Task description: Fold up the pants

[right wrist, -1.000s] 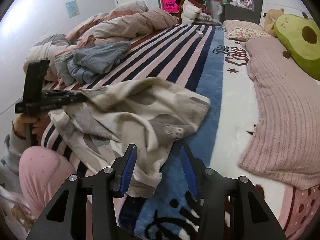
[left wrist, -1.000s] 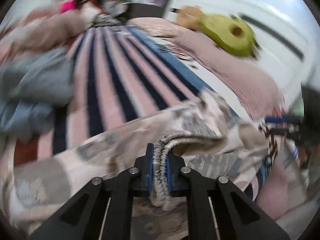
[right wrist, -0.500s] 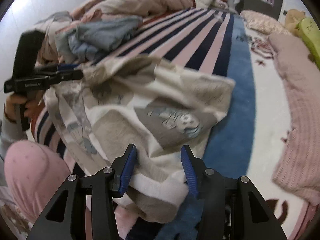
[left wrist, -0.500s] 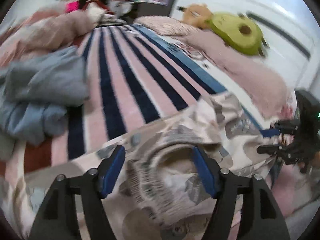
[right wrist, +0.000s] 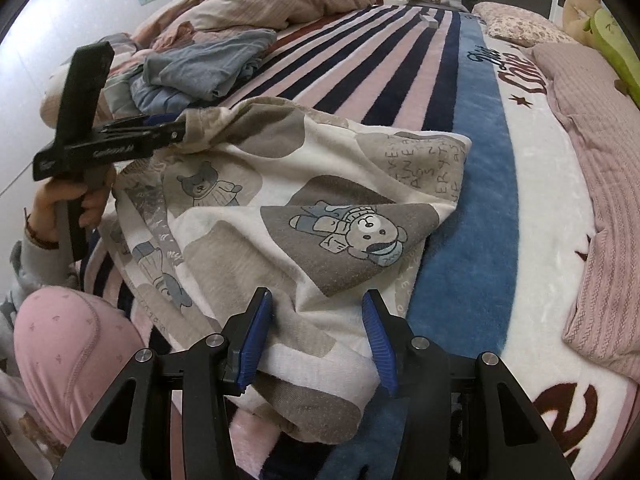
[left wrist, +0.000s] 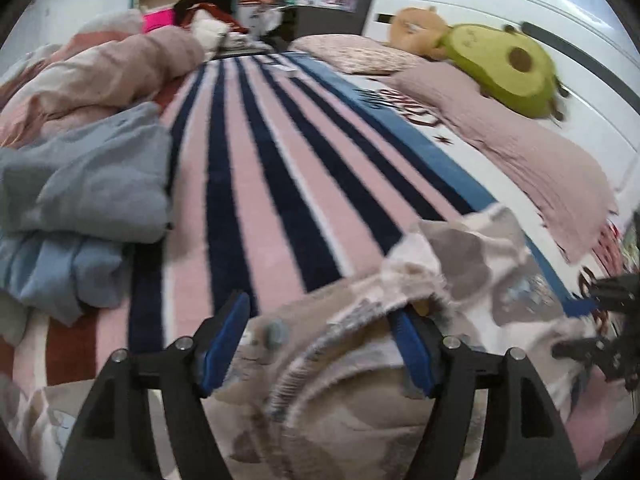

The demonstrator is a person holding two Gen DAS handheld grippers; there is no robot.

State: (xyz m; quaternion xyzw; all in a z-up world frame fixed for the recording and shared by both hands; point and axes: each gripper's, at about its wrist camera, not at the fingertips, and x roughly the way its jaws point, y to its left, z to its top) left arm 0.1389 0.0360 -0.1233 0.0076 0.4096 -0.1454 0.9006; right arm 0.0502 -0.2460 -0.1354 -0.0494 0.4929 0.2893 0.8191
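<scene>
Cream and taupe pants (right wrist: 320, 216) with a bear print lie spread on the striped blanket (right wrist: 384, 64). My left gripper (left wrist: 320, 344) is open wide over the elastic waistband (left wrist: 304, 364). The cloth bunches loosely between its blue pads (left wrist: 224, 340) and drapes over the right one. In the right wrist view the left gripper (right wrist: 180, 132) sits at the pants' far left corner, held by a hand (right wrist: 60, 204). My right gripper (right wrist: 316, 336) is open at the near edge, with a fold of the pants lying slack between its fingers. The right gripper (left wrist: 592, 320) also shows at the left wrist view's right edge.
A heap of grey-blue clothes (left wrist: 88, 196) lies left of the pants, with a rumpled pink quilt (right wrist: 256, 0) behind it. A pink knitted blanket (right wrist: 600, 168) and an avocado plush (left wrist: 504, 68) line the right side. A knee in pink trousers (right wrist: 68, 340) is at the near left.
The left gripper let go of the waistband it pinched and its jaws spread wide. The right gripper came down and closer to the pants' near edge.
</scene>
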